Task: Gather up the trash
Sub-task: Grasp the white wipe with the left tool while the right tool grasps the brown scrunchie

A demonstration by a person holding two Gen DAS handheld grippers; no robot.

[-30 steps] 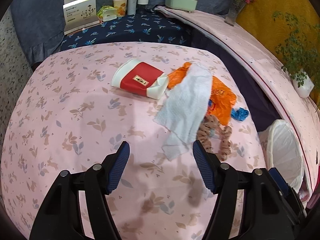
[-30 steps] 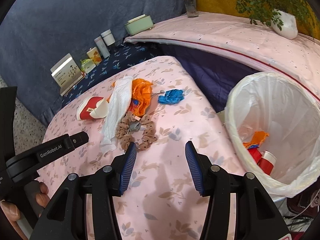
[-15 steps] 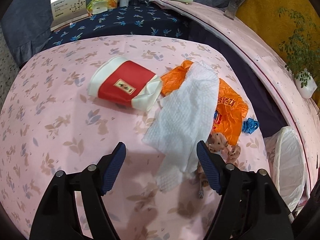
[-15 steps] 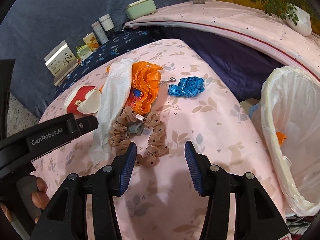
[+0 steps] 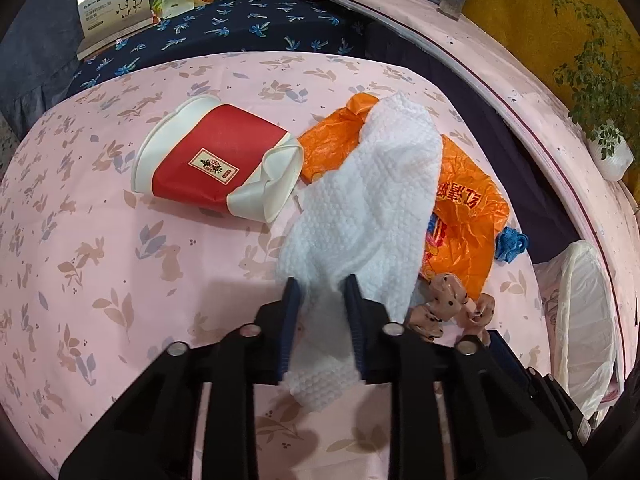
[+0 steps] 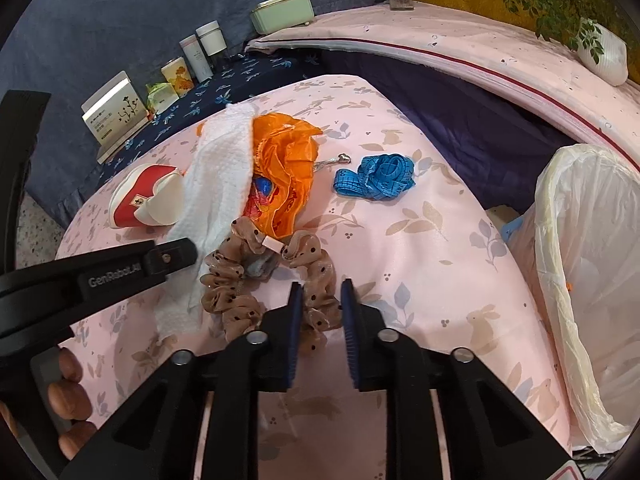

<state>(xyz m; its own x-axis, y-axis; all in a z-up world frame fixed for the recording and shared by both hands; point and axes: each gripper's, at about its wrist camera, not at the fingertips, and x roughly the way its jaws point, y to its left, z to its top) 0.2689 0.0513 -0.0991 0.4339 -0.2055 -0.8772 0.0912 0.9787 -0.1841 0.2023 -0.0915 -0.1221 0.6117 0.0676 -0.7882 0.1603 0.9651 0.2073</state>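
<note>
Left gripper (image 5: pixel 320 292): jaws just closed, pinched on the near end of the towel (image 5: pixel 372 200). The towel, white and textured, trails from the jaws toward the surface's far side, draped over the bag (image 5: pixel 464 216).

Right gripper (image 6: pixel 319 296): jaws just closed, clamped on the near loop of the scrunchie (image 6: pixel 248 284). The scrunchie, tan with dark dots, lies near the surface's middle, touching the towel's edge and the bag.

Bag: orange plastic, crumpled, partly under the towel.

Cup (image 5: pixel 216 164): red and white paper, crushed, on its side, just beside the towel on the side away from the bin.

Tape (image 6: pixel 378 178): blue, coiled, toward the surface's far edge, apart from the pile.

Bin (image 6: pixel 588 264): white liner, standing off the surface's edge by the tape.

Surface (image 6: pixel 420 264): pink cloth with rabbit and leaf print.
</note>
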